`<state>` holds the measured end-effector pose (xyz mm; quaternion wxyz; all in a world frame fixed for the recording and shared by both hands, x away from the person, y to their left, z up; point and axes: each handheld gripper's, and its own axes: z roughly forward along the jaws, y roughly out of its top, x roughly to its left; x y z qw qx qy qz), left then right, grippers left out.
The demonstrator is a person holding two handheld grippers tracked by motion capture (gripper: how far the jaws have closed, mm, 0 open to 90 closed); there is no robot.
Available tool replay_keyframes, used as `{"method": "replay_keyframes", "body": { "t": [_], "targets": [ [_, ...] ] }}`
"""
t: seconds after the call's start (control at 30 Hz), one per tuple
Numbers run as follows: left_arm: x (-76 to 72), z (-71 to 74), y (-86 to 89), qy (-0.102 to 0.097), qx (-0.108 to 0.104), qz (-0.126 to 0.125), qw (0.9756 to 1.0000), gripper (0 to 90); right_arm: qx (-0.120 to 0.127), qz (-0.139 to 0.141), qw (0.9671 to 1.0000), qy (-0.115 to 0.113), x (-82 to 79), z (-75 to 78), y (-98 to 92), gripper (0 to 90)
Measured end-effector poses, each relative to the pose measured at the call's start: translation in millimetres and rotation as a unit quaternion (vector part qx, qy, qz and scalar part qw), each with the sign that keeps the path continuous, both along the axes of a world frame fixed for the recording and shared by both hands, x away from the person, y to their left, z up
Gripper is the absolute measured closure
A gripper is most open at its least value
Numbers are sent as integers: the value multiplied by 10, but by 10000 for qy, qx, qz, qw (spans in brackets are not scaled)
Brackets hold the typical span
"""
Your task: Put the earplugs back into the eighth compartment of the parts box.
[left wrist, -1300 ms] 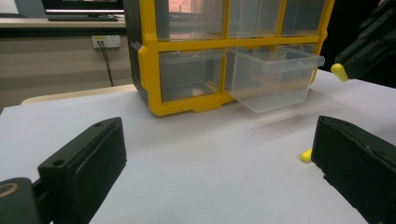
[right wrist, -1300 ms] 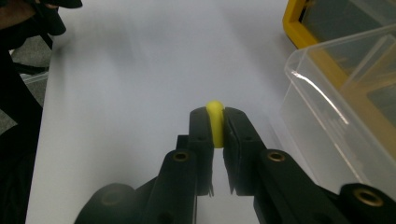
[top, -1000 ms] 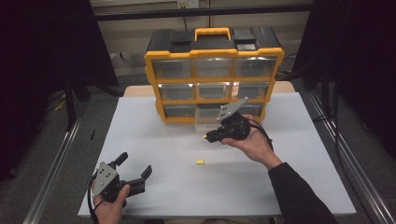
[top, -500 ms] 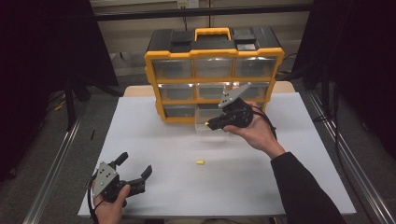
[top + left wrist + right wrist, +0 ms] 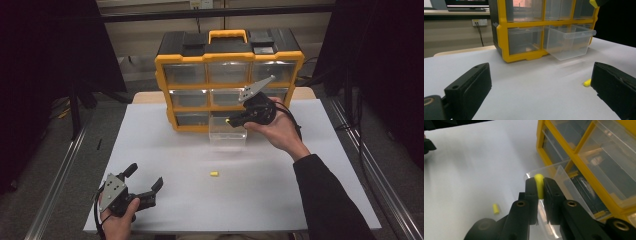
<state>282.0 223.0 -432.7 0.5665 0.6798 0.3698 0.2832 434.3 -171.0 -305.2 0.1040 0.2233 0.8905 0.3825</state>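
Right gripper (image 5: 539, 187) pinches a yellow earplug (image 5: 539, 185), its lower half hidden; left gripper (image 5: 142, 186) gapes wide.

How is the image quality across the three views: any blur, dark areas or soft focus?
High view: room edges fall to black, the white table evenly lit, slightly soft overall. Left gripper view: the near black jaws are soft, the pulled-out clear drawer fairly sharp. Right gripper view: the yellow earplug between the jaws is crisp; the loose earplug and table behind look smeared.
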Motion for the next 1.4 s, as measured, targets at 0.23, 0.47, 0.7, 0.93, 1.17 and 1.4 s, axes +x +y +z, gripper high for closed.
{"method": "replay_keyframes", "body": {
  "t": [0.23, 0.47, 0.7, 0.93, 1.17, 1.4],
  "targets": [
    [1, -3, -6, 14, -49, 6, 10000, 34, -224, -32, 9997, 72, 145, -1, 54, 814],
    [3, 1, 7, -22, -23, 14, 10000, 34, -499, -154, 9984, 203, 300, -49, 133, 815],
    [2, 7, 5, -30, -90, 6, 10000, 34, -704, -44, 9972, 253, 353, -142, 201, 813],
    [2, 6, 3, -28, -88, 11, 10000, 34, -1009, -24, 9940, 426, 393, -277, 240, 813],
    [3, 4, 6, -3, -78, 8, 10000, 34, -1161, -54, 9917, 554, 478, -383, 251, 811],
    [6, 3, 6, 6, -64, -6, 10000, 34, -1237, -87, 9897, 709, 562, -481, 220, 810]
  ]
}}
